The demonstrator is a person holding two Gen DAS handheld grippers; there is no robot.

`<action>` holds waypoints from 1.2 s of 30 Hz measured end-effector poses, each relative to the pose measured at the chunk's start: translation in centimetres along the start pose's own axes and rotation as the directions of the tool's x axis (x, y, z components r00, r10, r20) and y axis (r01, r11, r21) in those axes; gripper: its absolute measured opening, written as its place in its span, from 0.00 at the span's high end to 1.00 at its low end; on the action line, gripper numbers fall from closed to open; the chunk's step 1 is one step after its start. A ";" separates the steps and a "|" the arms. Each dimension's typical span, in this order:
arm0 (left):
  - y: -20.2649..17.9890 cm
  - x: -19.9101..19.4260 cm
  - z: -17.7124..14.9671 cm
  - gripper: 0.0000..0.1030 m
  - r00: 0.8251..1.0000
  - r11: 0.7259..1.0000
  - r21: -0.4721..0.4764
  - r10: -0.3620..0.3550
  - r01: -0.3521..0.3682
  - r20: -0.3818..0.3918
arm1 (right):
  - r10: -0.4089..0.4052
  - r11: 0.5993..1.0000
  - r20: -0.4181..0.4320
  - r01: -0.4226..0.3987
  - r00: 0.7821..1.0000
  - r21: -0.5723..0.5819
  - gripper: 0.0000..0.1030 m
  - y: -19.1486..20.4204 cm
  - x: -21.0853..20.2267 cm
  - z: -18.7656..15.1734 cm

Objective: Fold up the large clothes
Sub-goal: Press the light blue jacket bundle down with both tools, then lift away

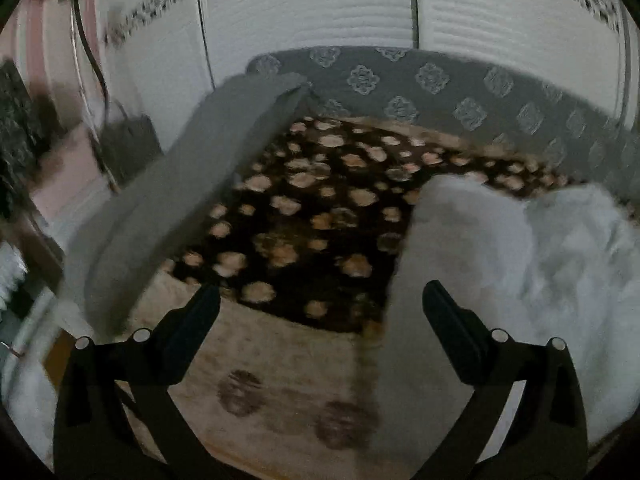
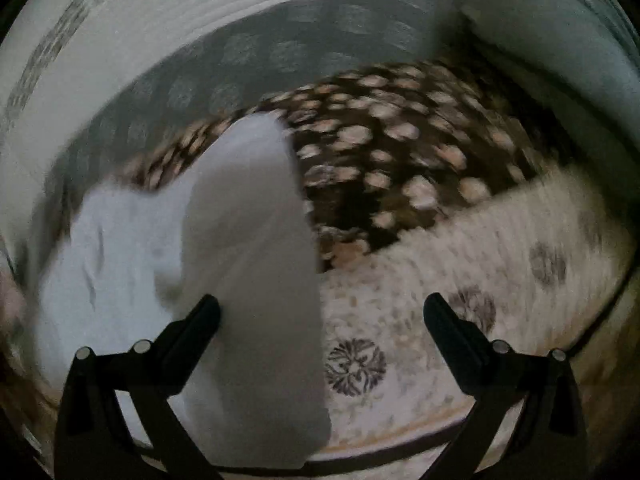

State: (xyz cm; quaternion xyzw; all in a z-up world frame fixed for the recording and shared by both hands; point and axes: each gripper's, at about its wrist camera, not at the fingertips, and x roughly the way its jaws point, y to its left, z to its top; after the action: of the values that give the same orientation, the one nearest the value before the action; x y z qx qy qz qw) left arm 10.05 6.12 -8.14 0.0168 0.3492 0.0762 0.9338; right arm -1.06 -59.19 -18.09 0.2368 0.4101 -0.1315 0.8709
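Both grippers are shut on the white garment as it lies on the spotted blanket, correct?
Not quite. Both grippers are open: the left gripper and right gripper show fingers spread wide with nothing pinched, in each wrist view. The white garment does lie on the spotted blanket.

left gripper [image 1: 321, 304] hanging with fingers spread, nothing between | white garment [image 1: 500, 264] lying rumpled on spotted blanket [image 1: 312, 208] | grey patterned headboard [image 1: 400, 84] standing behind
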 end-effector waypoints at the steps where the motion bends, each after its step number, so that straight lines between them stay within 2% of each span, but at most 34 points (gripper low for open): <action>1: -0.4 -0.1 0.1 0.03 0.999 0.999 0.002 -0.041 0.041 -0.019 | 0.024 1.000 0.011 -0.024 1.000 0.003 0.01 0.1 -0.2 0.2; 3: -2.1 -0.2 -0.7 0.03 0.994 0.993 0.069 -0.096 0.100 -0.056 | 0.054 0.997 0.007 -0.054 0.998 -0.063 0.02 1.6 0.0 0.4; 5: -3.2 -0.2 -2.7 0.03 0.992 0.984 0.138 -0.103 0.111 -0.067 | 0.070 0.985 -0.023 -0.072 0.997 -0.160 0.02 3.5 0.9 -0.1; 7: -4.7 0.8 -4.5 0.03 0.991 0.977 0.192 -0.073 0.093 -0.108 | 0.051 0.963 -0.073 -0.068 0.996 -0.260 0.02 4.9 2.5 -1.0; 9: -5.5 1.8 -5.2 0.03 0.988 0.978 0.176 -0.090 0.111 -0.122 | 0.002 0.939 -0.140 -0.050 0.990 -0.341 0.02 5.7 4.5 -1.9; 12: -6.2 3.1 -5.0 0.03 0.983 0.987 0.083 -0.127 0.139 -0.133 | 0.055 0.940 -0.172 -0.109 0.984 -0.324 0.01 5.5 6.1 -1.6; 14: -6.9 3.6 -5.3 0.03 0.983 0.988 0.057 -0.134 0.142 -0.124 | 0.090 0.944 -0.194 -0.146 0.977 -0.297 0.01 4.8 6.8 -1.5; 19: -9.0 4.3 -6.2 0.03 0.998 0.991 0.115 -0.059 0.062 -0.026 | 0.121 0.945 -0.178 -0.169 0.976 -0.280 0.04 4.8 6.2 -1.2; 20: -9.2 4.4 -6.1 0.03 0.998 0.991 0.120 -0.053 0.055 -0.019 | 0.134 0.946 -0.165 -0.175 0.977 -0.271 0.10 4.9 6.0 -1.0; 22: -9.2 4.5 -5.8 0.03 0.998 0.992 0.113 -0.060 0.062 -0.025 | 0.204 0.958 -0.131 -0.225 0.970 -0.179 0.42 4.5 5.6 -0.1; 23: -9.0 4.7 -5.5 0.03 0.997 0.992 0.105 -0.068 0.070 -0.030 | 0.229 0.962 -0.109 -0.242 0.967 -0.124 0.51 4.1 5.2 0.6; 24: -8.9 4.8 -5.2 0.03 0.996 0.992 0.097 -0.077 0.080 -0.035 | 0.243 0.961 -0.093 -0.253 0.966 -0.115 0.61 4.2 4.9 1.0; 25: -8.7 4.7 -5.2 0.03 0.996 0.992 0.091 -0.084 0.087 -0.038 | 0.243 0.959 -0.087 -0.253 0.966 -0.126 0.68 4.5 4.8 1.2; 27: -7.9 4.0 -5.7 0.03 0.995 0.992 0.084 -0.091 0.094 -0.037 | 0.228 0.955 -0.072 -0.237 0.971 -0.178 0.77 5.7 4.6 1.3; 30: -8.0 4.1 -5.6 0.03 0.995 0.992 0.082 -0.098 0.100 -0.024 | 0.212 0.946 0.003 -0.204 0.977 -0.253 0.87 7.5 3.0 1.8; 33: -8.0 4.0 -5.5 0.07 0.992 0.989 0.066 -0.129 0.130 -0.014 | 0.225 0.930 0.110 -0.179 0.968 -0.321 0.90 9.2 0.3 2.7; 36: -8.9 3.6 -5.0 0.09 0.978 0.979 -0.015 -0.205 0.205 -0.026 | 0.186 0.922 0.223 -0.091 0.957 -0.377 0.90 9.3 -2.7 3.7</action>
State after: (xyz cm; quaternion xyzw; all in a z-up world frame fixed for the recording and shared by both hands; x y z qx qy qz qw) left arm 10.61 -2.26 -14.97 -0.0260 0.3613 -0.0180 0.9319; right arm 3.57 -53.13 -11.10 0.0816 0.2942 -0.0203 0.9520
